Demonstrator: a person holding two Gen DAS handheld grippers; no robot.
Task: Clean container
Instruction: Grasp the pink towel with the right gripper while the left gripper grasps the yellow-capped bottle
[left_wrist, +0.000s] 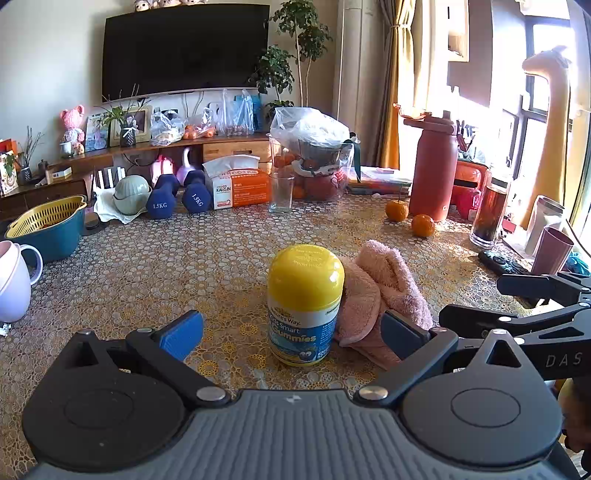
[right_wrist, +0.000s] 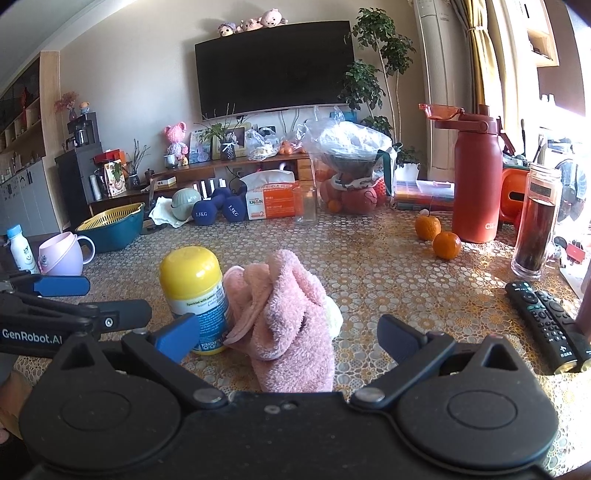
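Note:
A gummies bottle (left_wrist: 303, 306) with a yellow cap and a white-and-blue label stands upright on the patterned table. A crumpled pink towel (left_wrist: 380, 295) leans against its right side. My left gripper (left_wrist: 291, 328) is open, with the bottle standing just ahead between its blue pads and touching neither. In the right wrist view the bottle (right_wrist: 194, 280) stands left of centre and the towel (right_wrist: 280, 321) lies in a heap straight ahead. My right gripper (right_wrist: 288, 339) is open around the near end of the towel, gripping nothing. Each gripper shows at the edge of the other's view.
Two oranges (right_wrist: 437, 236), a red flask (right_wrist: 478, 177), a dark glass bottle (right_wrist: 537, 229) and two remotes (right_wrist: 546, 325) crowd the right side. A pink mug (right_wrist: 64, 254) and teal basket (right_wrist: 114, 223) sit left. An empty glass (left_wrist: 281, 192), dumbbells (left_wrist: 181, 197) and a tissue box line the back.

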